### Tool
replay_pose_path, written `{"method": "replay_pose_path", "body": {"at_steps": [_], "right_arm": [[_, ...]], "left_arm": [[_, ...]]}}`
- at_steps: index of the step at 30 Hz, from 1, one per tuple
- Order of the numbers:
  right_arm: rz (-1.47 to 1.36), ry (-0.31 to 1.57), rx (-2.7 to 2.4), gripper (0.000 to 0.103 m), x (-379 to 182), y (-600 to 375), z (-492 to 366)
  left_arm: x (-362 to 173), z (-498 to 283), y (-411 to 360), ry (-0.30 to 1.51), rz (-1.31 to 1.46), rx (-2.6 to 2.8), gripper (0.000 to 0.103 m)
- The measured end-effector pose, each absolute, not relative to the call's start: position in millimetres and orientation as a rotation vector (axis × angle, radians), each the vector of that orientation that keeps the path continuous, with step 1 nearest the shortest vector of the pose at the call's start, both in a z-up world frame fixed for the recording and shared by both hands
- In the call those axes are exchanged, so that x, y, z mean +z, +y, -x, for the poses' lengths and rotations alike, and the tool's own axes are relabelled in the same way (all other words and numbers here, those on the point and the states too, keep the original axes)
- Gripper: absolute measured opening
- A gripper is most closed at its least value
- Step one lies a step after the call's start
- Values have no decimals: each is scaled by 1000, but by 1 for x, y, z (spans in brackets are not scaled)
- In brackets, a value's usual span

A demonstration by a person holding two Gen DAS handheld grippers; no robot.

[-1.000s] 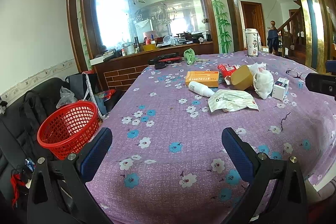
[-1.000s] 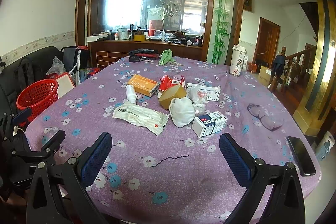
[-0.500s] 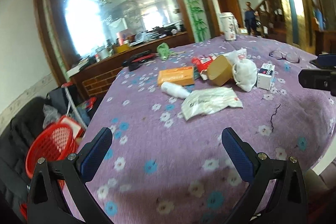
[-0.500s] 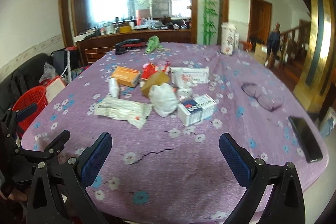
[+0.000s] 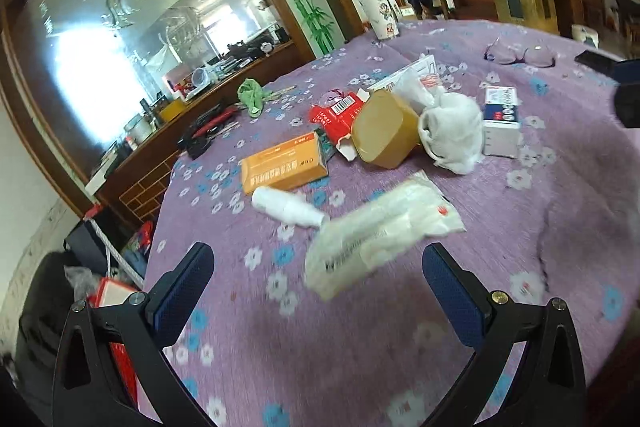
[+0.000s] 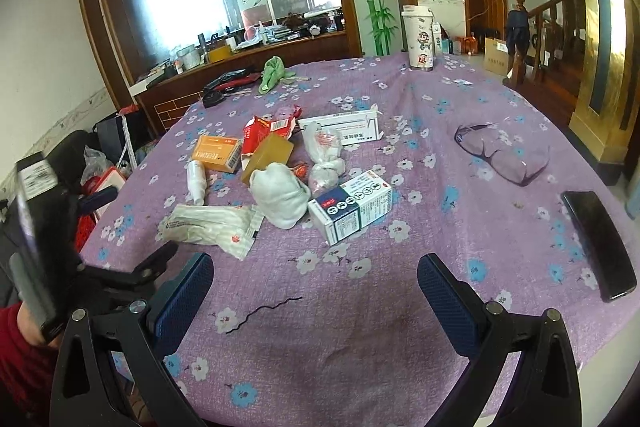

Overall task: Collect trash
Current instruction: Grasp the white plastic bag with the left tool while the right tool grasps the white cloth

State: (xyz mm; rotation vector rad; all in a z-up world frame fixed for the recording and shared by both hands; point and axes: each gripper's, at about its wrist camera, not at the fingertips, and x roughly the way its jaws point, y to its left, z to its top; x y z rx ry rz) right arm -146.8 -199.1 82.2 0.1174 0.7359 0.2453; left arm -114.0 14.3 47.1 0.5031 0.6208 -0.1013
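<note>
- Left gripper (image 5: pixel 318 291), right gripper (image 6: pixel 316 291): both held wide open, empty.
- White packet (image 5: pixel 380 231), frame centre: thin, flat; could be slid w/o being pinched.
- 1 phone (image 6: pixel 598 243), glasses (image 6: pixel 502 155) at right could be mistaken for trash.

Matt purple floral cloth (image 6: pixel 460 227) covers the counter ahead of the jaws. Crinkled glossy plastic wrapper (image 5: pixel 380 231) lies nearest the left jaws; printed cardboard boxes (image 6: pixel 350 205), a smooth white plastic bottle (image 5: pixel 284 205) and glossy black phone (image 6: pixel 598 243) beyond.
</note>
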Motion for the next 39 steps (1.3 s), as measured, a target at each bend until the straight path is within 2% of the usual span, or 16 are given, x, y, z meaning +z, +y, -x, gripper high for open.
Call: {"method": "replay_pose_path", "body": {"at_steps": [5, 6, 9, 11, 12, 14, 18, 22, 25, 27, 29, 31, 34, 36, 37, 39], "right_arm": [[-137, 751, 245, 103, 80, -207, 140], [-136, 752, 244, 103, 79, -207, 139], [-130, 757, 260, 103, 78, -207, 136], [-120, 761, 270, 103, 77, -205, 133], [-116, 763, 278, 103, 77, -204, 131], [-99, 759, 303, 103, 77, -198, 126], [-27, 751, 326, 103, 78, -183, 115], [29, 750, 353, 101, 76, -168, 101], [40, 767, 373, 97, 73, -158, 88], [60, 771, 387, 87, 71, -151, 80], [90, 778, 379, 83, 68, -144, 70], [108, 790, 388, 79, 63, -135, 59], [129, 840, 386, 61, 51, -127, 42], [137, 872, 387, 29, 44, -125, 35], [147, 878, 364, 29, 42, -125, 32], [116, 871, 380, 22, 43, -130, 33]], "left_arm": [[29, 86, 1, 671, -585, -173, 102], [26, 81, 0, 684, -584, -184, 99], [20, 71, -4, 716, -569, -210, 83], [21, 66, -5, 737, -533, -235, 69], [20, 65, -6, 749, -522, -239, 58], [19, 64, -6, 750, -499, -226, 57], [22, 69, 1, 754, -451, -172, 36], [31, 71, 21, 792, -306, -175, 24], [31, 73, 29, 813, -270, -192, 24], [32, 74, 28, 814, -282, -206, 25], [33, 73, 28, 817, -275, -212, 30], [33, 70, 28, 818, -275, -210, 43], [33, 69, 26, 808, -290, -207, 58], [32, 69, 23, 807, -303, -217, 58], [32, 68, 21, 808, -312, -219, 59], [31, 65, 17, 810, -331, -222, 59]]}}
